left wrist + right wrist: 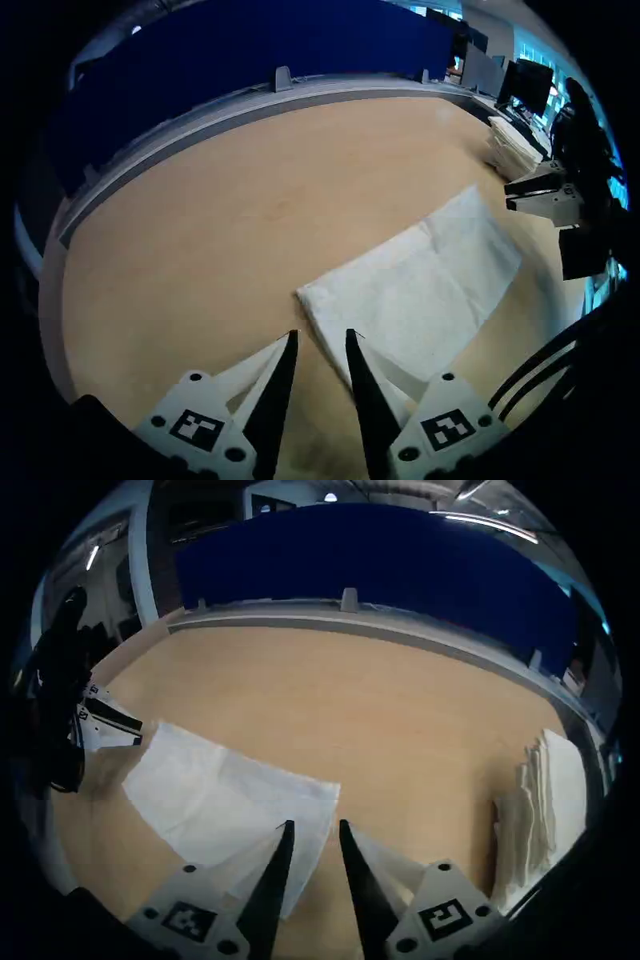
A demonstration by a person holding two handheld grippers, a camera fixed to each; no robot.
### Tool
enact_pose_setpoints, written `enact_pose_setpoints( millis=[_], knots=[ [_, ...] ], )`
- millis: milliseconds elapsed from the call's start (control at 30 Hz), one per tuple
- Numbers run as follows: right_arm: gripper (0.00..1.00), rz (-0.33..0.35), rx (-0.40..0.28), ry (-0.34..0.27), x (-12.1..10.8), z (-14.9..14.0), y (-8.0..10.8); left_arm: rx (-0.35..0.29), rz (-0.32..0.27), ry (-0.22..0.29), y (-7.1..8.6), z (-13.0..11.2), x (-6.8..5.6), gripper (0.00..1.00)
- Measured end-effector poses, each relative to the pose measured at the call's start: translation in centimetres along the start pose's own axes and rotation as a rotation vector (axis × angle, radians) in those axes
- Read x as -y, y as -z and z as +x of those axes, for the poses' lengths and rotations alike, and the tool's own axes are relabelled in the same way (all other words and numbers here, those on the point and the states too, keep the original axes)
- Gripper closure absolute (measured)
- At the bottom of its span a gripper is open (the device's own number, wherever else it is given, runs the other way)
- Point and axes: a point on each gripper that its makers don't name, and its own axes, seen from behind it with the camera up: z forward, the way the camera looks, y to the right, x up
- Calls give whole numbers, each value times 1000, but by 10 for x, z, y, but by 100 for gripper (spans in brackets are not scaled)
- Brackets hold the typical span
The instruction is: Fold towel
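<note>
Spread flat on the pale wooden worktop [200, 240]: one white towel [416, 296], a long rectangle with a faint crease across its middle. Well apart from the stack of folded towels [548, 800] at the worktop's right end.

Looks light, thin and limp. Likely to sag and drape once lifted, and to slide or bunch on the smooth wood if pushed sideways. Neither heavy nor fragile, so no call for a delicate grip, only a sure one.

Best taken at two corners along one edge, one per gripper. Worth pinching a little inside the hem, so that the cloth cannot slip free.

Hovering just off the towel's left short end, the left gripper [320, 334], fingers a narrow gap apart with nothing between them. Poised over the edge of the right short end, the right gripper [315, 824], likewise narrowly parted and empty.

Worth keeping both corners level during the lift, to avoid a skewed fold
</note>
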Motion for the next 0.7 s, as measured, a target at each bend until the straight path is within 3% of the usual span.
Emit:
enact_pose_setpoints(
  millis=[167,267,700],
  knots=[
    [23,-15,-1,-4,-5,-2,2,2,11,25,3,-5,5,30],
    [16,-19,-3,-7,-6,-4,4,0,3,37,6,-8,6,10],
    [13,-14,-3,-1,-1,-7,18,-11,15,62,21,-14,4,8]
  ],
)
